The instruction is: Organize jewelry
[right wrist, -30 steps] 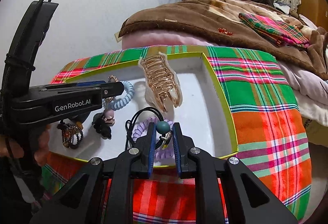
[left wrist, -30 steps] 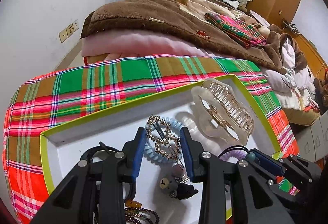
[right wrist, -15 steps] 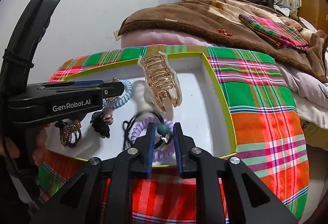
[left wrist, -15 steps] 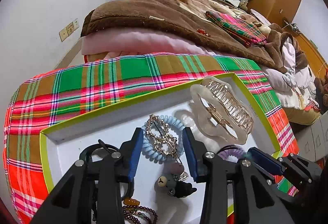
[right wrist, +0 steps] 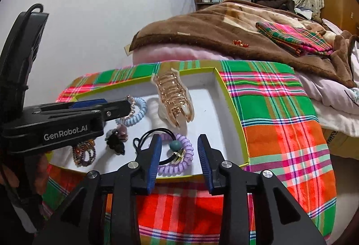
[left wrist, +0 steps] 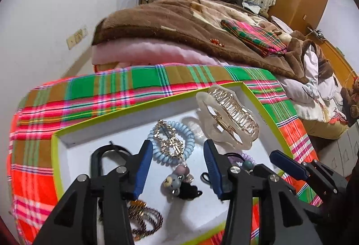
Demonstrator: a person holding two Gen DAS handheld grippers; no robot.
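Note:
A white tray with a lime-green rim (left wrist: 143, 103) (right wrist: 243, 150) lies on a plaid cloth. In it are a gold claw clip (left wrist: 231, 117) (right wrist: 174, 92), a blue coil hair tie (left wrist: 188, 139) (right wrist: 138, 113) with a rhinestone pin (left wrist: 167, 140), a purple coil tie (right wrist: 177, 166) with a teal bead hair tie (right wrist: 175, 145), a small bear charm (left wrist: 172, 182) and beaded bracelets (left wrist: 143, 220) (right wrist: 84, 153). My left gripper (left wrist: 177, 166) is open and empty above the pin. My right gripper (right wrist: 179, 157) is open over the purple tie.
The plaid cloth (right wrist: 276, 123) covers the table around the tray. Behind it lies a bed with a brown blanket (left wrist: 179, 20) and a folded plaid cloth (left wrist: 253, 38). A white wall (left wrist: 44, 20) stands at the left.
My right gripper has opened and let go of the teal bead hair tie, which now lies on the purple coil tie. My left gripper has opened wider and drawn back slightly.

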